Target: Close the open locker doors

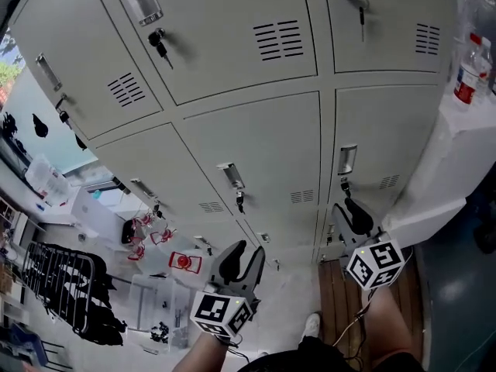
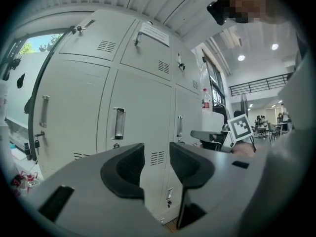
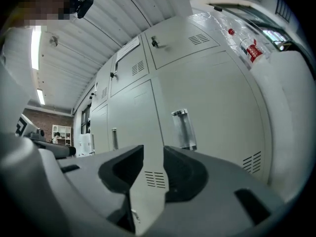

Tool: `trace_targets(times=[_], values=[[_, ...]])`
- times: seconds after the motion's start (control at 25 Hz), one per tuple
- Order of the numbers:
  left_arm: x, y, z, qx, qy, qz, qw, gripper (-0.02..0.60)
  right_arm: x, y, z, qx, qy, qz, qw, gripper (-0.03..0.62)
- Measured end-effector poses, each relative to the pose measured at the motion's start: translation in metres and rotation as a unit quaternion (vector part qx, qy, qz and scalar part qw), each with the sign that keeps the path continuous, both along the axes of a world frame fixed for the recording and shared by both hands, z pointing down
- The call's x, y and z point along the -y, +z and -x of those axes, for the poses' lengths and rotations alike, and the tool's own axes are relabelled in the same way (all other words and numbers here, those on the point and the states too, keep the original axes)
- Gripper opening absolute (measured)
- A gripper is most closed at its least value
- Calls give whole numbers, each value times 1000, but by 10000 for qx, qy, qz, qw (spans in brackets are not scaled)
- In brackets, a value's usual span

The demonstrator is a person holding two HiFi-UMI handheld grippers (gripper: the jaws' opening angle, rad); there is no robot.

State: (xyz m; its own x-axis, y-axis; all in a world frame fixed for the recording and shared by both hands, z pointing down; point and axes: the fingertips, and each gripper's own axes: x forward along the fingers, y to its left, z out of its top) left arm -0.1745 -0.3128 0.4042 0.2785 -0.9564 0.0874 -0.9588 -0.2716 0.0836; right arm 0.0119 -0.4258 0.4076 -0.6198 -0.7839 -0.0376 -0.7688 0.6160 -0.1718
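A bank of grey lockers (image 1: 256,146) fills the head view, each door with a recessed handle (image 1: 231,175) and vent slots. The doors in view lie flush with their frames. Keys hang from two upper locks (image 1: 160,45). My left gripper (image 1: 244,256) is held low before the bottom row, open, nothing between its jaws. In the left gripper view it (image 2: 157,162) points level at a door handle (image 2: 118,123). My right gripper (image 1: 350,214) is close to the lower right door, also open and empty. In the right gripper view it (image 3: 153,169) frames a vented door (image 3: 155,179).
A white ledge (image 1: 457,169) juts out at the right of the lockers with a plastic bottle (image 1: 467,76) on top. A wooden floor strip (image 1: 341,301) and the person's shoe (image 1: 311,325) lie below. A black rack (image 1: 62,285) and red items (image 1: 184,262) are at the lower left.
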Motion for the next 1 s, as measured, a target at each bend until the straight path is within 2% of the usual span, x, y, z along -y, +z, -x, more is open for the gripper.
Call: trace_targets(times=[0.16,0.24,0.36,0.56,0.76,1.0], values=[[-44,-3,37,-72,55,-84,9999,156,-52,-10,35,-46,-13,-101,9999,122],[-69,-6,56,-119,120,-135,9998,152,-85,-15,54,-116,-20,-166,9998,90],[-103,-10,78,-216,290,-242,9991,143,-133,-25,74,-308,141,-324,9989,2],[-148,-14,101,-384,647,-291,9967,113,-205,-38,91,-509,531,-411,9964,2],[-188,-20,101,-584,991,-315,9929,9,-268,-43,95,-759,783,-365,9934,2],[-225,-28,77,-642,1288,-408,9887,3,-324,-56,76,-847,1030,-424,9902,2]])
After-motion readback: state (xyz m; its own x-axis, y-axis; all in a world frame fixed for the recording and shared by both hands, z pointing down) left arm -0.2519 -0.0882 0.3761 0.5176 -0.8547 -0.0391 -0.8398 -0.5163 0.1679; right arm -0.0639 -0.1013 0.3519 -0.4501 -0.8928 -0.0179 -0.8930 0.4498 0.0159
